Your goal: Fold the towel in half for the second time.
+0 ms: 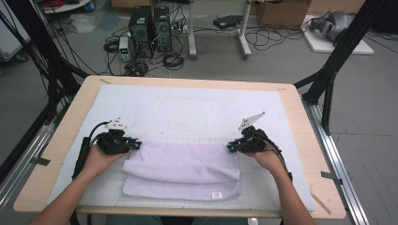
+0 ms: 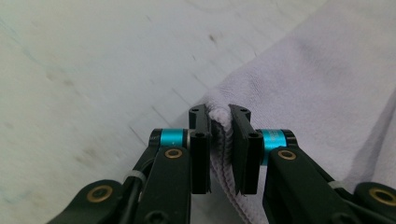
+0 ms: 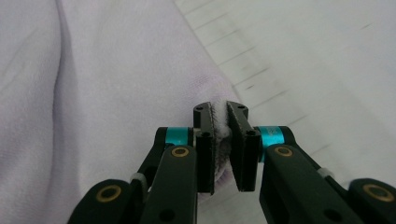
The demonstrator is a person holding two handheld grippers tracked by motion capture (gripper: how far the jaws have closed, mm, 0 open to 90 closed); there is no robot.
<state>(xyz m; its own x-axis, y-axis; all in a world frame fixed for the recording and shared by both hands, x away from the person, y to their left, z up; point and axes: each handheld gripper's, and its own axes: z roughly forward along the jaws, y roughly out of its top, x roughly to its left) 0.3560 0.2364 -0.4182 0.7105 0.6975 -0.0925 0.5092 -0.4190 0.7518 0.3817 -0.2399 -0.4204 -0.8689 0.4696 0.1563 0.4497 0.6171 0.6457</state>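
Observation:
A pale lilac towel (image 1: 183, 171) lies folded on the white mat near the table's front edge, a small label at its front right. My left gripper (image 1: 136, 146) is at the towel's far left corner, shut on that corner; in the left gripper view the cloth (image 2: 327, 93) is pinched between the jaws of my left gripper (image 2: 219, 122). At the far right corner my right gripper (image 1: 231, 147) is shut on the towel as well. The right gripper view shows the towel (image 3: 102, 93) with its edge squeezed between the jaws of my right gripper (image 3: 220, 119).
A white mat (image 1: 187, 110) covers most of the wooden table (image 1: 293, 108). Behind the table on the floor stand computer towers (image 1: 150, 28) with tangled cables. Black frame struts (image 1: 338, 51) rise at both sides.

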